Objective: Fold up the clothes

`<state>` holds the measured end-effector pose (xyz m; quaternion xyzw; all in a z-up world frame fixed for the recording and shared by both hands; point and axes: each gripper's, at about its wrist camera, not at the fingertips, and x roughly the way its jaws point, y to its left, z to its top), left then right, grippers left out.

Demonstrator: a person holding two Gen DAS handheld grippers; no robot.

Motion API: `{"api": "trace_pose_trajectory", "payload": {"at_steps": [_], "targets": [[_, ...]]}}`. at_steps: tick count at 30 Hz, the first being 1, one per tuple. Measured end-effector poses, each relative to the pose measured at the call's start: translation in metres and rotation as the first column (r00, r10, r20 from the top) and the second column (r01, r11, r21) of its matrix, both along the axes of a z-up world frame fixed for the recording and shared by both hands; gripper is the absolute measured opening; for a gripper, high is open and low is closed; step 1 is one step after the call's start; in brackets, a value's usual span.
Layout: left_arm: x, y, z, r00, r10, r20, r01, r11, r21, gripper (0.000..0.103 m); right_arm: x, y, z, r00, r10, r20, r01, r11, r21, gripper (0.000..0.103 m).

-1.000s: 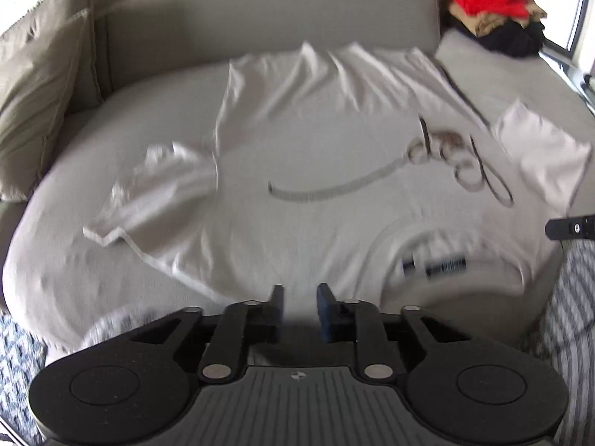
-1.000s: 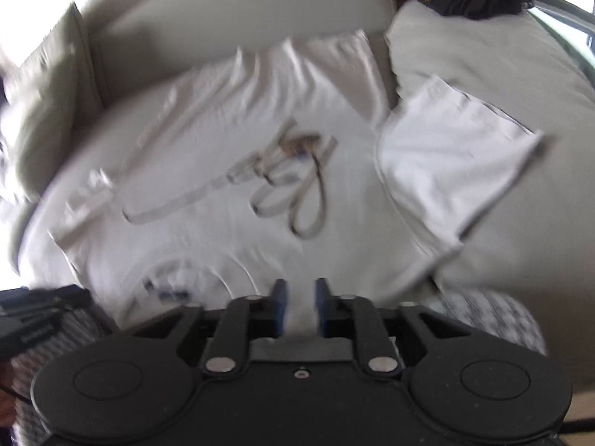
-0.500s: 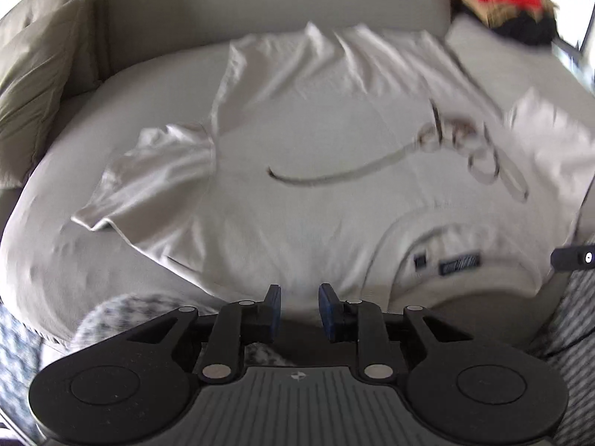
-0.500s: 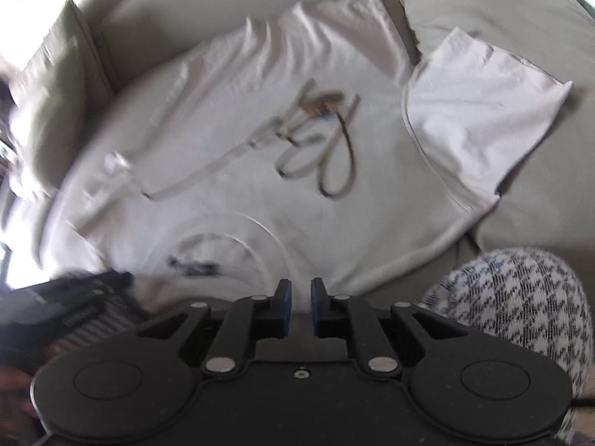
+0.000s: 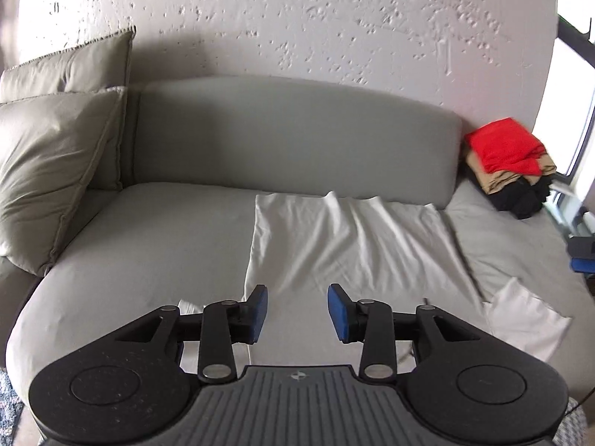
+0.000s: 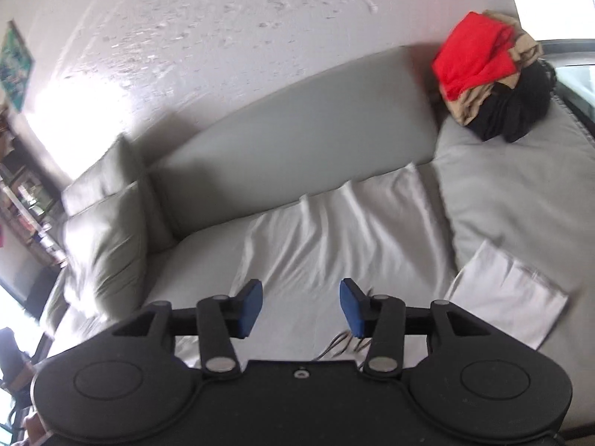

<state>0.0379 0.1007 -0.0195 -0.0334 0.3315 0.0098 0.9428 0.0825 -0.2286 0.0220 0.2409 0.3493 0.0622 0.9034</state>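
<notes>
Both your grippers are opening with nothing between the blue pads: the left gripper point(image 5: 297, 312) and the right gripper point(image 6: 300, 306) hang above the white T-shirt point(image 5: 346, 245), which lies spread flat on the grey sofa point(image 5: 156, 238). Beyond the shirt, in the sofa's far right corner, sits a pile of clothes point(image 5: 509, 167), red on top.

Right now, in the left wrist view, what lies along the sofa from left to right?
Cushions → white T-shirt → its spread sleeve → pile of red, tan and black clothes in the far right corner.
</notes>
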Motion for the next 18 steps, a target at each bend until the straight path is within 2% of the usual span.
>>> {"api": "trace_pose_trajectory", "payload": {"at_steps": [2,7,9,13,15,18], "targets": [[0.024,0.000,-0.018,0.999,0.010,-0.039,-0.011,1.000,-0.006,0.036,0.024,-0.007,-0.016,0.999,-0.027,-0.018,0.028,0.999,0.017,0.045],[0.080,0.006,-0.073,0.991,0.056,-0.125,-0.062,0.997,-0.040,0.028,0.085,-0.043,-0.082,0.986,-0.143,-0.089,0.148,0.988,0.051,0.044],[0.103,0.015,-0.093,0.983,0.096,-0.156,-0.105,0.993,-0.048,0.030,0.111,-0.063,-0.112,0.973,-0.187,-0.133,0.193,0.981,0.036,0.043],[0.146,0.042,-0.126,0.956,0.199,-0.215,-0.215,0.975,-0.052,0.040,0.151,-0.090,-0.167,0.945,-0.234,-0.229,0.245,0.969,0.018,0.040],[0.161,0.054,-0.138,0.946,0.230,-0.228,-0.245,0.969,-0.043,0.043,0.164,-0.094,-0.183,0.941,-0.238,-0.240,0.248,0.969,0.013,0.040],[0.180,0.063,-0.151,0.945,0.225,-0.236,-0.238,0.971,-0.029,0.047,0.176,-0.097,-0.200,0.942,-0.237,-0.237,0.248,0.969,0.015,0.040]]}}
